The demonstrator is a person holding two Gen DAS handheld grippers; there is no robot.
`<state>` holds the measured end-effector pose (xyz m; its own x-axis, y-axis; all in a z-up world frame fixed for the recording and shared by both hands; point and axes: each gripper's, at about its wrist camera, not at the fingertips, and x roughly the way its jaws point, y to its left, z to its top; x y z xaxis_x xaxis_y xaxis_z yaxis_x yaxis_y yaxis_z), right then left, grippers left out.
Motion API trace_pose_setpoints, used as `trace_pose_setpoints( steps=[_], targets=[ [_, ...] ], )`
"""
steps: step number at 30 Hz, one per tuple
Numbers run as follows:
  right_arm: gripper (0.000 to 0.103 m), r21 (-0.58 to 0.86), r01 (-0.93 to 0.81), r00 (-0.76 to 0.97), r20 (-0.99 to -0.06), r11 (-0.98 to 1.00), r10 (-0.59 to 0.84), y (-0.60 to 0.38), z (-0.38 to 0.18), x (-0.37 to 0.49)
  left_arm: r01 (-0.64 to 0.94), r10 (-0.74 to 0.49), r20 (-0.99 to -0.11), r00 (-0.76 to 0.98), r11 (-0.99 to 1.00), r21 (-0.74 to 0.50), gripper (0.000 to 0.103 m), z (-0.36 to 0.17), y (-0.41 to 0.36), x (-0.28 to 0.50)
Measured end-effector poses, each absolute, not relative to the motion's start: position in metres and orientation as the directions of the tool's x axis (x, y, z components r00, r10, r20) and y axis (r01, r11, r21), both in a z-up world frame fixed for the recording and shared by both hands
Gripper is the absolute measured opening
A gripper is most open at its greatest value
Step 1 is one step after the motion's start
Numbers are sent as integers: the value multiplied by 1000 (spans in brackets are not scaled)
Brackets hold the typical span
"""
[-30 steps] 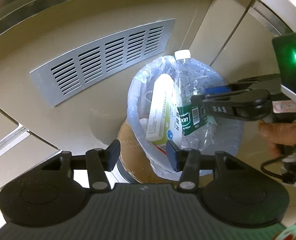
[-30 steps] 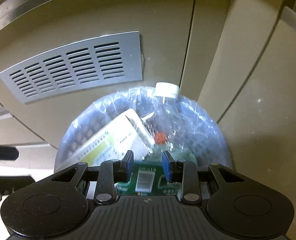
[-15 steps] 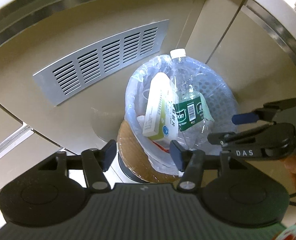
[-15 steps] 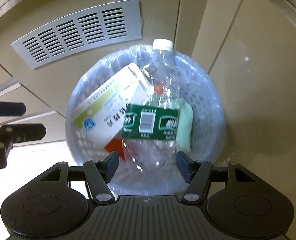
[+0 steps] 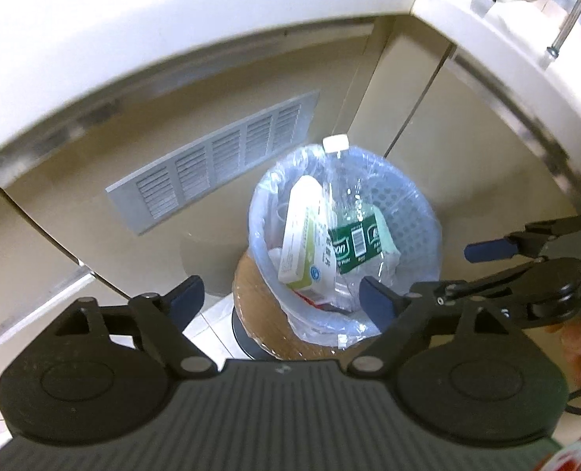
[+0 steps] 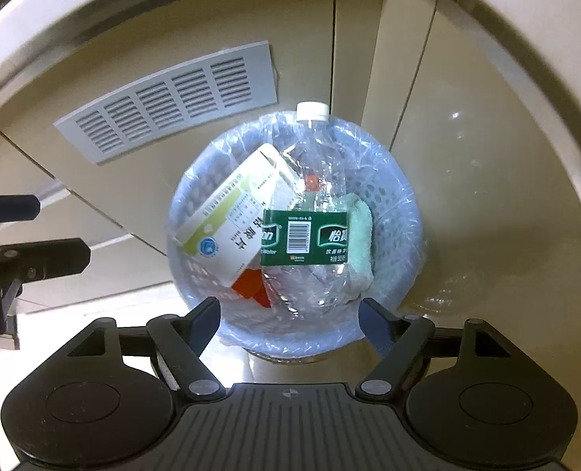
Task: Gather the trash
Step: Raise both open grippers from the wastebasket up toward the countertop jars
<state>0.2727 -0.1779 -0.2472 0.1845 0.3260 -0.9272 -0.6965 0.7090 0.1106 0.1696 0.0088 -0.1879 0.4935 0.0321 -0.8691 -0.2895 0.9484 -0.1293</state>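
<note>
Above the lined bin, I keep both opening, empty grippers, left gripper and right gripper, clear of the bottle.

Both grippers, now higher, jaws opening.

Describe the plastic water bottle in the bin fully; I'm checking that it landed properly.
The plastic water bottle is clear, crumpled and looks empty, with a white cap on and a green barcoded label. It stands tilted in the lined trash bin, cap poking above the far rim, leaning against a white medicine box and a pale green cloth. No gripper touches it.
</note>
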Motion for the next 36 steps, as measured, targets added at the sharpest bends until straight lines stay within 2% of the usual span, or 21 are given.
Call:
trace_pose_setpoints(
  steps=[4,10,17,21,25,30,36],
  targets=[
    [78,130,-682,192,-918,720,347,-180,-227,270,-287,36,-844,535,947,-142,93,-167,14,163],
    [78,180,-683,225,-870,708,438,-183,-175,263,-303,51,-778,627,936,-182,94,-127,23,149],
    [78,212,-700,348,-732,682,585,-193,-99,251,-290,99,-670,736,940,-180,94,-75,33,145],
    [78,198,-684,438,-658,702,613,-198,-68,251,-289,130,-619,775,943,-164,94,-51,44,155],
    [78,204,-647,505,-608,735,613,-204,-52,261,-295,162,-601,783,947,-129,94,-36,55,175],
    [78,202,-647,512,-599,735,616,-200,-48,293,-309,195,-588,785,946,-99,94,-27,64,211],
    [78,203,-695,485,-576,690,658,-192,-39,354,-265,232,-597,768,964,34,94,-17,65,273]
  ],
)
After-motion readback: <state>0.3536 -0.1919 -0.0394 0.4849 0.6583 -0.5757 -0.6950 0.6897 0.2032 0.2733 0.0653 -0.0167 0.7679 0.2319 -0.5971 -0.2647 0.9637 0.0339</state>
